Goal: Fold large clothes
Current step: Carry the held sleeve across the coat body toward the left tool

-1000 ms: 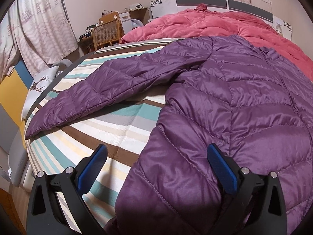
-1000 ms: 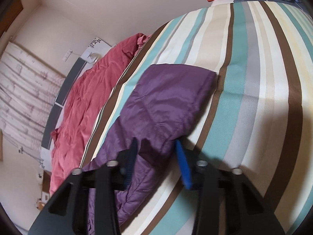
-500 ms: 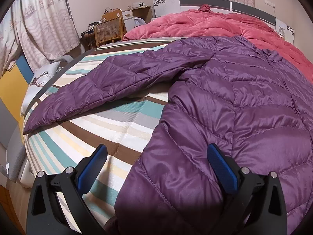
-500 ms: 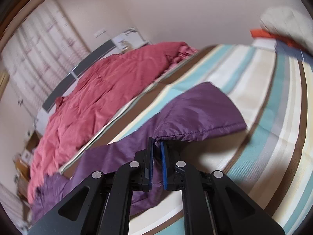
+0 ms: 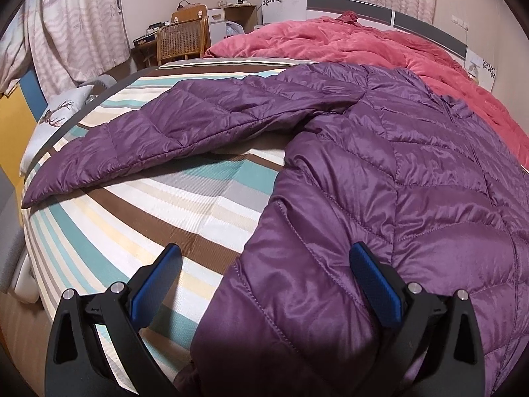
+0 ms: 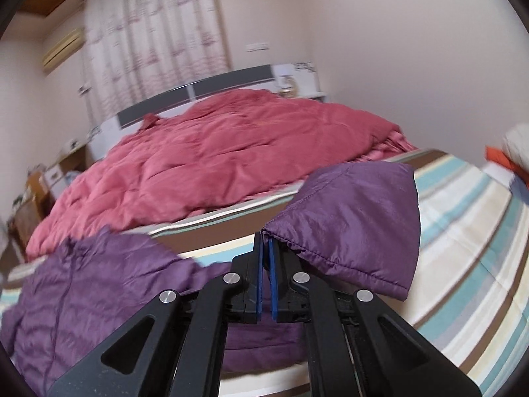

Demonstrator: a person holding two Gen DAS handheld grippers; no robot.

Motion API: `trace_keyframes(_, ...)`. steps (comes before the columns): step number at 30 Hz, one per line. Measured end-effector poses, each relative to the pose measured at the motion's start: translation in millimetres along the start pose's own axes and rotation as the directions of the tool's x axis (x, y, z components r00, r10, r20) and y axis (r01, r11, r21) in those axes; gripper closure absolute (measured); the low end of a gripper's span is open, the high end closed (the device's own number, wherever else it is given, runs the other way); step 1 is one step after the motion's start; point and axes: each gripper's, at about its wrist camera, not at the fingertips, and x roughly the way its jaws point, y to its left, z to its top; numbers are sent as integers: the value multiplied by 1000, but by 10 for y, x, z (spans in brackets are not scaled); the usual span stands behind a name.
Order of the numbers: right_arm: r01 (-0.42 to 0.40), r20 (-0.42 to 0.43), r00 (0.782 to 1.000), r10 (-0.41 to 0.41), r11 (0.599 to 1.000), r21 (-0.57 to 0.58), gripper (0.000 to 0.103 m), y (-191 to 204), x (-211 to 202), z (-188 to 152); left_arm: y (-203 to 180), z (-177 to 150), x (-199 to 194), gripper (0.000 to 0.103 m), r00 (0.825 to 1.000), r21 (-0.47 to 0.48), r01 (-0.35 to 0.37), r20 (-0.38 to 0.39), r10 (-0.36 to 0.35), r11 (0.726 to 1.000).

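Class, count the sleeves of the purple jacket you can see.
2. One sleeve lies stretched across the striped sheet; the other sleeve is pinched, lifted, in the right gripper.

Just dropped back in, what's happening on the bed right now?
A purple down jacket is spread on the striped bedsheet, beside a pink comforter. The right hand-held gripper has just closed on the cuff of one sleeve and holds it up off the sheet. The left hand-held gripper is open over the jacket's lower edge, gripping nothing. The other sleeve lies flat.
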Motion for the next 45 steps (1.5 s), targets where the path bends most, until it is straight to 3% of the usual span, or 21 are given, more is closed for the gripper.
trace_keyframes(11, -192, -6, 981, 196, 955, -225, 99, 918, -239, -245, 0, -4, 1, 2, 1000, 1, -2, 2, 2, 1000)
trace_keyframes(18, -289, -54, 955, 292, 872, -395, 99, 1576, -334, -511, -4, -6, 11, 2, 1000, -4, 2, 1, -2, 1000)
trace_keyframes(22, -355, -109, 932, 346, 804, -478, 99, 2064, -331, -697, -7, -5, 15, 2, 1000, -5, 3, 1, -3, 1000)
trace_keyframes(27, -425, -204, 901, 383, 687, -589, 99, 2691, -277, -1034, -7, -2, 24, 2, 1000, -12, 10, -2, -10, 1000)
trace_keyframes(34, -440, -314, 894, 318, 505, -742, 99, 3316, -101, -1383, 10, -11, 29, 2, 1000, -22, 19, -5, -20, 1000)
trace_keyframes(36, -432, -343, 899, 271, 426, -795, 99, 3444, -82, -1523, 33, -14, 30, 2, 1000, -27, 26, -7, -26, 999)
trace_keyframes(40, -309, -258, 944, 206, 274, -911, 99, 3555, -158, -1795, 43, -15, 39, 2, 999, -36, 36, -9, -37, 999)
trace_keyframes(42, -267, -224, 955, 194, 235, -935, 99, 3572, -191, -1865, 39, -17, 38, 2, 999, -36, 35, -9, -35, 999)
trace_keyframes(45, -238, -202, 963, 181, 214, -947, 98, 3583, -207, -1911, 52, -18, 37, 2, 999, -38, 38, -10, -38, 999)
